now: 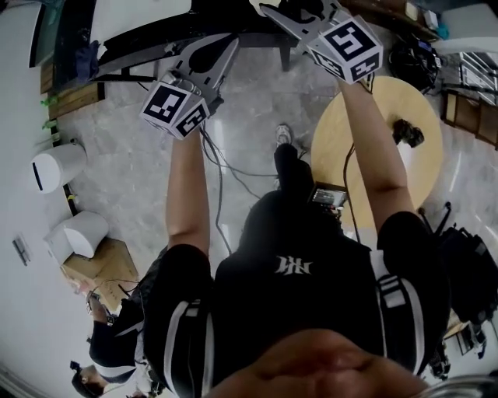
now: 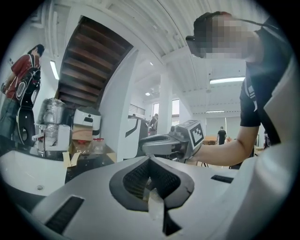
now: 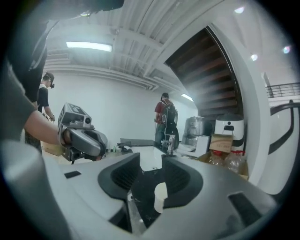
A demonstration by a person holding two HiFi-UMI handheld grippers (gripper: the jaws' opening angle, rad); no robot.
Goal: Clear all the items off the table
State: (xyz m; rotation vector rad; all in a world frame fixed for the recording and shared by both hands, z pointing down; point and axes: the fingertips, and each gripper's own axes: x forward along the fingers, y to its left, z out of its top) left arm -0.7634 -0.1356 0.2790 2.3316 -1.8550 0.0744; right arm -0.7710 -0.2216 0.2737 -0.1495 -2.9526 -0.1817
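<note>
Both grippers are lifted high and point out level into the room. In the head view my left gripper (image 1: 221, 47) and my right gripper (image 1: 274, 11) reach over the near edge of a dark table (image 1: 148, 35). The left gripper (image 2: 150, 160) has its pads together with nothing between them. The right gripper (image 3: 147, 165) stands open, its gap empty. Each shows in the other's view: the right gripper (image 2: 174, 139) and the left gripper (image 3: 80, 138). A far tabletop (image 3: 140, 152) carries small items (image 3: 169, 140).
A round wooden table (image 1: 366, 159) with a black object (image 1: 408, 133) stands at the right on the stone floor. Cables (image 1: 222, 167) trail over the floor. White appliances and a cardboard box with bottles (image 3: 225, 157) are stacked beside a stair. A person in red (image 3: 166, 117) stands further off.
</note>
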